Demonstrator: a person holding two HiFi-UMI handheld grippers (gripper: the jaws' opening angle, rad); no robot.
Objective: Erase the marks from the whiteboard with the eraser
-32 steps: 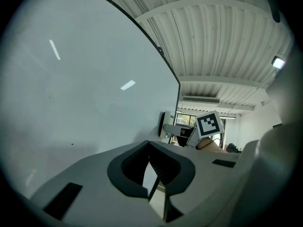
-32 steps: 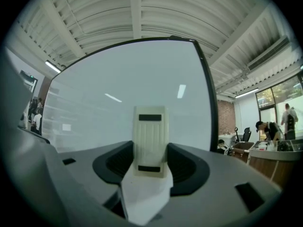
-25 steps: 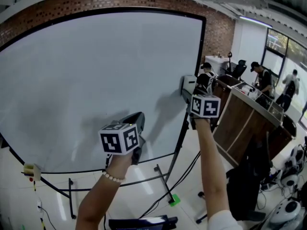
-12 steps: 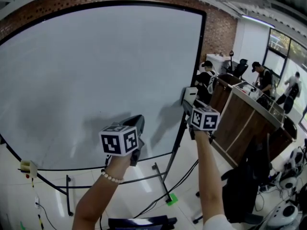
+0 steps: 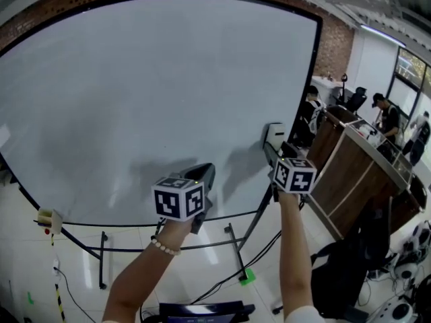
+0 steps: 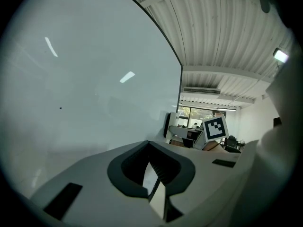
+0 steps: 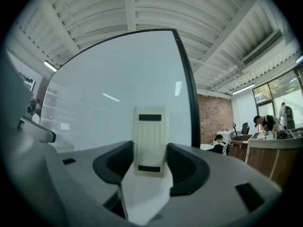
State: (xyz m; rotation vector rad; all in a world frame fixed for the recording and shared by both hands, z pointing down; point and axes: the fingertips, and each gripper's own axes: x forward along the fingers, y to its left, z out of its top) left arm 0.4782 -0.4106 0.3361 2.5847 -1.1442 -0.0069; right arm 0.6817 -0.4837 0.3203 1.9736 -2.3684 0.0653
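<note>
Your right gripper (image 5: 273,151) grips the white eraser (image 5: 275,134) by the whiteboard's (image 5: 148,99) lower-right edge, right of frame centre. Your left gripper (image 5: 202,178), lower centre, is clenched on nothing.

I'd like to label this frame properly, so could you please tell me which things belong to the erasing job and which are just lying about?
Belongs to the job:
whiteboard
eraser, held in the right gripper
left gripper, shut and empty

Just lying about:
wooden counter
green floor marker
people at the back
</note>
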